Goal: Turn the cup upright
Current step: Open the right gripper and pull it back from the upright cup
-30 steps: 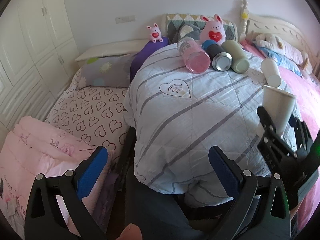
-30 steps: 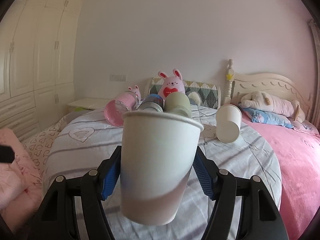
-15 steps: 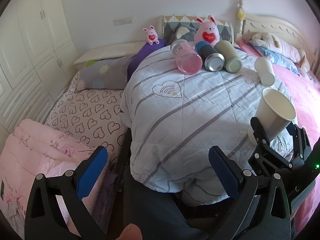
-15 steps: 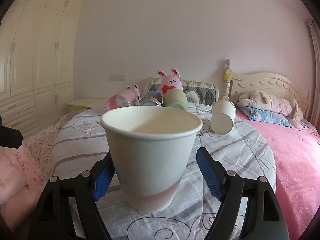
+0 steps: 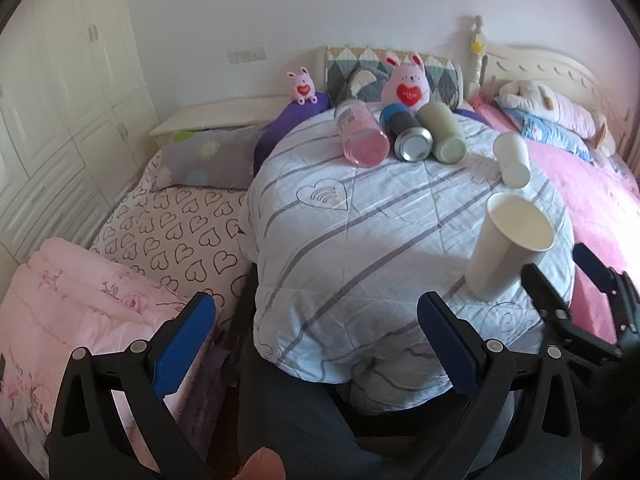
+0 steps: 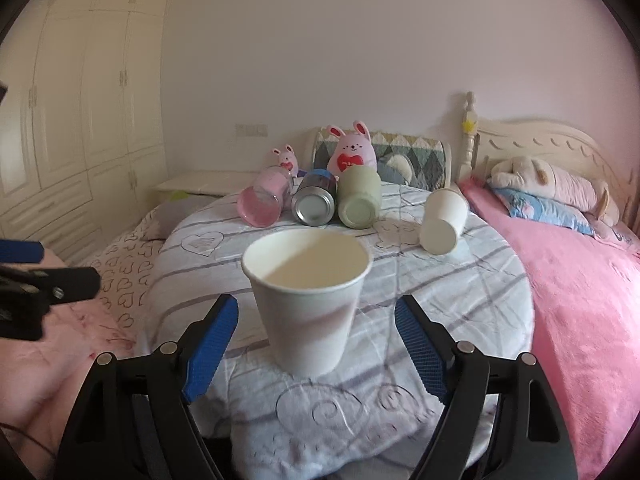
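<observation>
A white paper cup (image 6: 308, 300) stands upright, mouth up and empty, on a striped quilt, centred between the spread jaws and touching neither.

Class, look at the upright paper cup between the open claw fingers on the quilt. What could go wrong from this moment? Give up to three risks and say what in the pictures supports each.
1. The paper cup stands on a soft, wrinkled quilt, so it may tip over.
2. The right claw is open with a finger on each side; pulling back crookedly could knock the cup.
3. The cup stands near the quilt's front edge, so a tip could send it off.
</observation>
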`<state>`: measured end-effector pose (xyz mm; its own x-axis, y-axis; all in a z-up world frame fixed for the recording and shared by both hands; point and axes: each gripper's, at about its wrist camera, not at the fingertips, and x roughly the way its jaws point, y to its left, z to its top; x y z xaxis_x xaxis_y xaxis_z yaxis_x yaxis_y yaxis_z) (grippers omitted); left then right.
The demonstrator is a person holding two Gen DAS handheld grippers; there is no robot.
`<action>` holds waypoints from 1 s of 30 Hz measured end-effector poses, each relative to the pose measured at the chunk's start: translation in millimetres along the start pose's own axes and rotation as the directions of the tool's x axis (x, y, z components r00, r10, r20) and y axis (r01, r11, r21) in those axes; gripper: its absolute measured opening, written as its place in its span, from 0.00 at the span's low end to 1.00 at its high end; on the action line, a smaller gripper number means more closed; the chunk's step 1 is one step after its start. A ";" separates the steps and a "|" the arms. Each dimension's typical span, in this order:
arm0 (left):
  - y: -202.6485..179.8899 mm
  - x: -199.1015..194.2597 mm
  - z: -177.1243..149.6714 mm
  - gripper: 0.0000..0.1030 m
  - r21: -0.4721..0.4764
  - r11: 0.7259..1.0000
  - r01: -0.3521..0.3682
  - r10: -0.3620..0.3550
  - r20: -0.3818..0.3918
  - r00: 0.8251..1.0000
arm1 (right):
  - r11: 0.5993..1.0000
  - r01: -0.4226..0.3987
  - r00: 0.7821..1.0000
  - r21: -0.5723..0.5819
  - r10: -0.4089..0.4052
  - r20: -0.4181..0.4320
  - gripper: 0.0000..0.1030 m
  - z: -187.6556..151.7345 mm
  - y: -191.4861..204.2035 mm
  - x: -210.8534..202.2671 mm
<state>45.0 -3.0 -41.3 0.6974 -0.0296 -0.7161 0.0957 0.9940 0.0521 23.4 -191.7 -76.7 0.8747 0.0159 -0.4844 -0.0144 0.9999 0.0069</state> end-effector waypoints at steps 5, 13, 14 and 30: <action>-3.0 -24.1 -4.1 0.99 -0.018 1.000 -0.001 0.002 0.045 0.999 | 0.998 0.021 0.996 0.054 -0.016 -0.088 0.79 9.6 -9.3 -25.7; -18.0 -60.0 -21.9 1.00 0.006 1.000 -0.023 0.022 0.117 0.993 | 0.994 0.040 0.987 0.100 -0.023 -0.158 0.79 0.1 -16.7 -53.1; -20.3 -64.1 -24.9 1.00 0.013 1.000 -0.024 0.022 0.128 0.992 | 0.994 0.041 0.987 0.103 -0.024 -0.156 0.80 0.3 -18.4 -55.7; -31.2 -72.5 -32.4 1.00 0.035 0.999 -0.009 0.004 0.126 0.992 | 0.992 0.056 0.990 0.118 -0.039 -0.136 0.80 2.9 -23.8 -65.3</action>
<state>-31.6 -28.5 -13.6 0.7818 -0.0386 -0.6223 0.1146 0.9900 0.0826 -32.0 -216.6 -42.7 0.8004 -0.0238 -0.5990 0.0914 0.9924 0.0826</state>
